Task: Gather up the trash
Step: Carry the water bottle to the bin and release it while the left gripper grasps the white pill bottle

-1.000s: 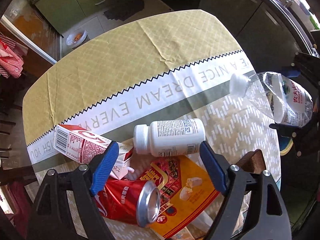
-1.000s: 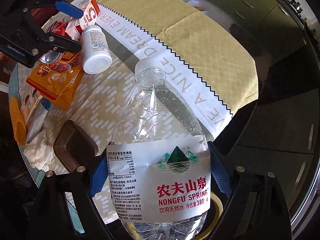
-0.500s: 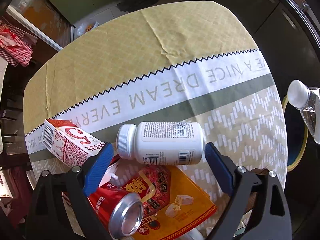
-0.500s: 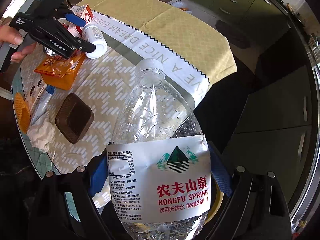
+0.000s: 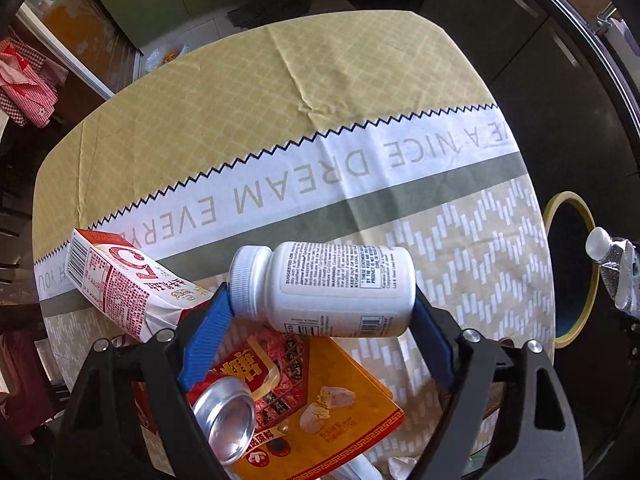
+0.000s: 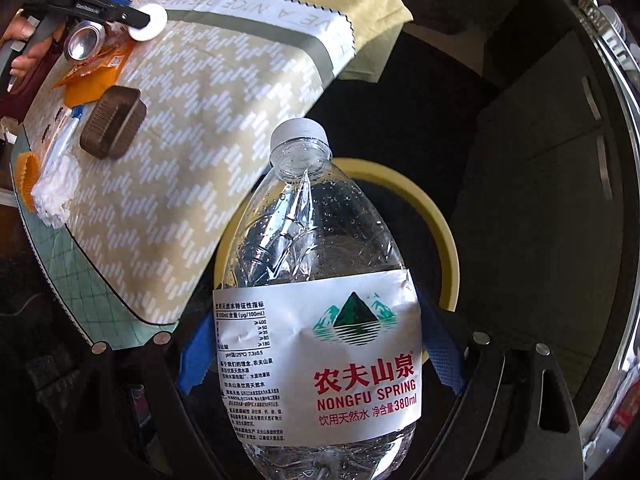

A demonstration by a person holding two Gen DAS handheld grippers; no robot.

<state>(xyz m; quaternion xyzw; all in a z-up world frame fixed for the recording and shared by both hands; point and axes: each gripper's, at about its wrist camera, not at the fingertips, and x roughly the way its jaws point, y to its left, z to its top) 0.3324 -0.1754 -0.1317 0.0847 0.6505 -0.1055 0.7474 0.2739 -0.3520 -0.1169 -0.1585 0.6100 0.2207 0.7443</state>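
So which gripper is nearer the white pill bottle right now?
Left. The left gripper straddles the pill bottle, its jaws closing on both ends. The right gripper is off past the table edge, holding the water bottle over the bin.

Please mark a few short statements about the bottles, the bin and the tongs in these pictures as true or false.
1. The clear plastic water bottle sits in the right tongs, above the yellow-rimmed bin. True.
2. That water bottle has no cap. False: a white cap is on it.
3. The white plastic pill bottle stands upright. False: it lies on its side on the patterned tablecloth, between the pads of the left tongs, whose jaws are closing.
4. A red and white carton lies beside the pill bottle's cap end. True.
5. The aluminium can lies in the bin. False: it lies on the table by the orange snack packet.
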